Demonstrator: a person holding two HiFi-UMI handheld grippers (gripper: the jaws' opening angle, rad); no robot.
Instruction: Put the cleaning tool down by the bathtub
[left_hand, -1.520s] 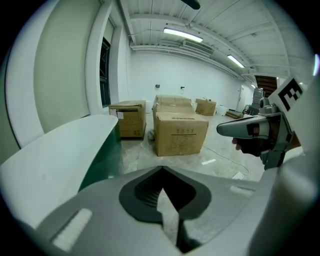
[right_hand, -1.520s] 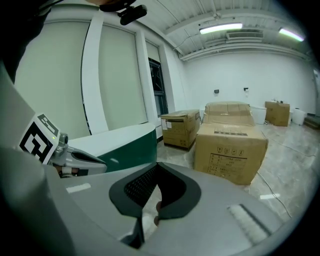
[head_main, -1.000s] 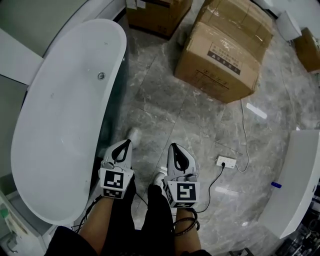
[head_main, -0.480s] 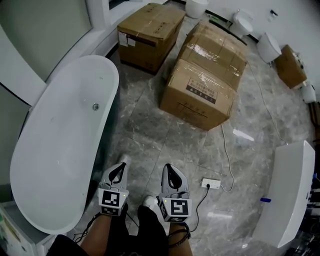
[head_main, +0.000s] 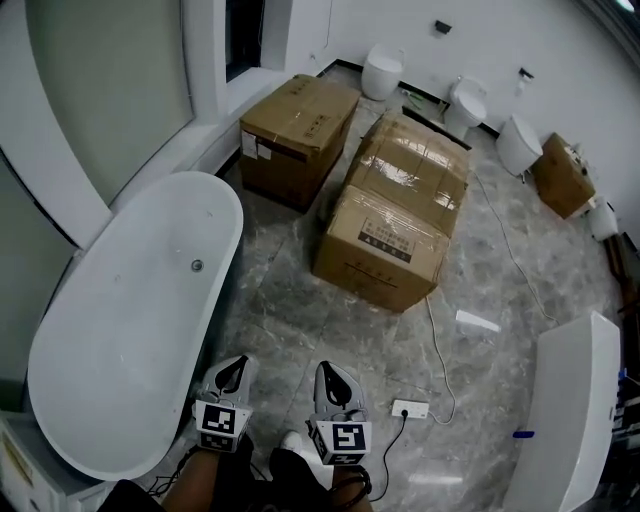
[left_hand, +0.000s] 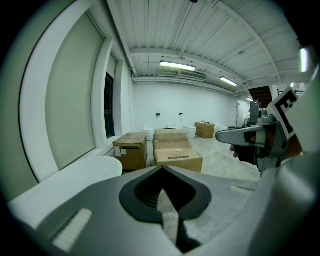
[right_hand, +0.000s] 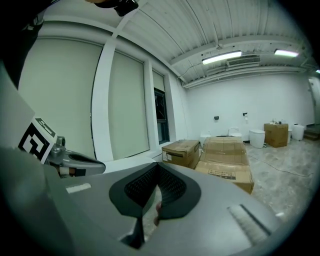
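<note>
Since 1 s ago the head view has been lifted: more of the room is taken in and both tools are seen lower in frame. Bathtub (head_main: 130, 340) lies at far left, long axis running fwd & away. Left tool (head_main: 236, 365), just beside it, is the nearer; jaws pressed together, nothing held. Right tool (head_main: 330, 372) is likewise closed & empty. Cleaning tool isn't seen in any view, so its place can't be told.
</note>
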